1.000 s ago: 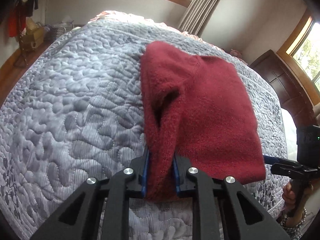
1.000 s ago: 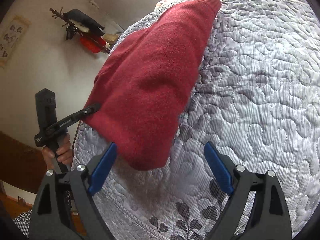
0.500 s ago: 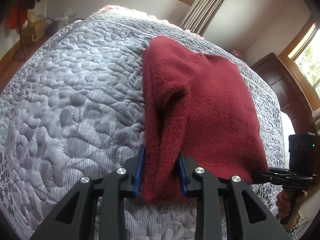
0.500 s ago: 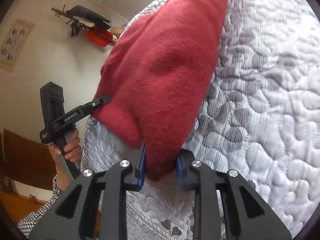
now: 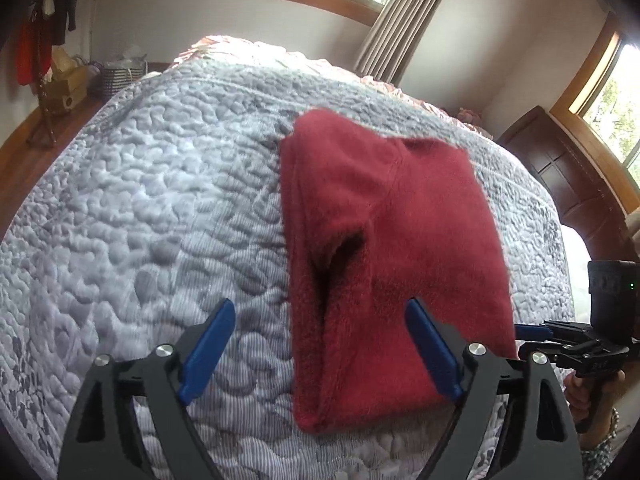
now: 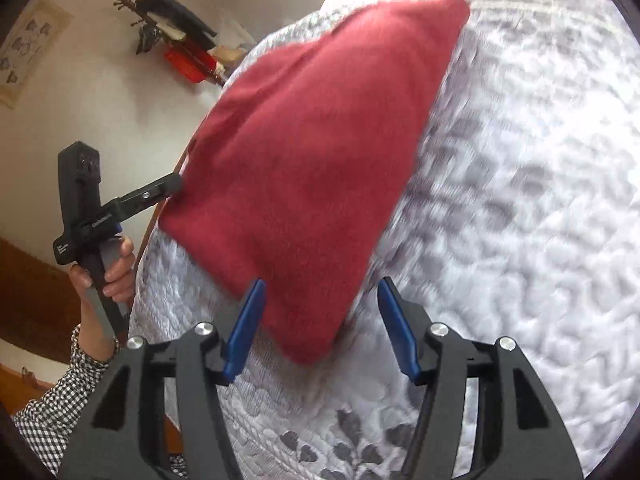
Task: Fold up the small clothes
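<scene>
- My left hand-held gripper (image 5: 316,344) stands wide, its blue pads (image 5: 206,350) clear on either side of the sweater's near corner; it holds nothing.
- My right hand-held gripper (image 6: 320,326) is also spread wide and holds nothing. The sweater's near corner sits between its pads (image 6: 245,326), and I cannot tell whether the left pad touches the cloth.
- The sweater (image 5: 384,248) is red and lies folded on the bed (image 5: 152,216), near the bed's front edge. A dark open fold shows along its left side in the left wrist view.
- The quilt (image 6: 520,200) under it is grey-white with a stitched pebble pattern.
- In the right wrist view I see the left hand-held gripper's tip at the sweater's left edge, with a hand (image 6: 106,276) on its handle and a checked sleeve (image 6: 56,408) below.
- A curtain (image 5: 404,12) hangs by the window behind the bed.
</scene>
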Tool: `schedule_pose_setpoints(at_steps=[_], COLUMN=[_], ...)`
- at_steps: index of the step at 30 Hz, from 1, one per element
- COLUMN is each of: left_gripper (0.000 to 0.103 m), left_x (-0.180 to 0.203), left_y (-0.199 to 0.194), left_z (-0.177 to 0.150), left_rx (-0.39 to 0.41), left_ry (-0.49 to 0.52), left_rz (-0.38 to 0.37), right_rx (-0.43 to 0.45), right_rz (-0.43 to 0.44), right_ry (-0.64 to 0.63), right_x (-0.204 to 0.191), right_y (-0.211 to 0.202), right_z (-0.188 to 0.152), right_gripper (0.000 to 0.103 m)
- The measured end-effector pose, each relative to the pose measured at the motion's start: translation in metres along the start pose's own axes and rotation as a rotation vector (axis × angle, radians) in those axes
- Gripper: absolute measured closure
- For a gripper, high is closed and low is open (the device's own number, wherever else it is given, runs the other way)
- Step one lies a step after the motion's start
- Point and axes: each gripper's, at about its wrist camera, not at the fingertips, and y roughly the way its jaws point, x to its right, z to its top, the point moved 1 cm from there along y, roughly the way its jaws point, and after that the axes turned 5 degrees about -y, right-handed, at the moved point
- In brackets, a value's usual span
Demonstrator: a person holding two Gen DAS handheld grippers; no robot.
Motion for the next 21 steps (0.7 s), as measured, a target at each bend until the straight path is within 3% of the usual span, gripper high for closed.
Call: schedule_pose_setpoints(at_steps=[2, 7, 11, 16, 21], left_gripper=[0.010, 0.010, 0.010, 0.010, 0.010], left_x=[0.000, -0.014, -0.020, -0.017, 0.000], left_y=[0.006, 0.047, 0.077, 0.111, 0.127], left_z=[0.021, 0.065, 0.086, 0.088, 0.082], left_rx=[-0.006, -0.098, -0.165, -0.275, -0.328], left_ry=[-0.002, -0.099, -0.123, -0.118, -0.039], left_rz=[-0.007, -0.062, -0.106, -0.208, -0.234], right_rx=[0.021, 0.056, 0.055, 0.041, 0.038], right_rz=[-0.015, -0.077, -0.053, -0.026, 0.041], right_ry=[0.013, 0.037, 0.081, 0.100, 0.123], right_x=[0.011, 0.037, 0.053, 0.057, 0.066], right_y=[-0.009, -0.018, -0.009, 0.010, 0.025], right_z=[0.011, 0.043, 0.057, 0.065, 0.073], right_gripper=[0.043, 0.040, 0.039, 0.038, 0.032])
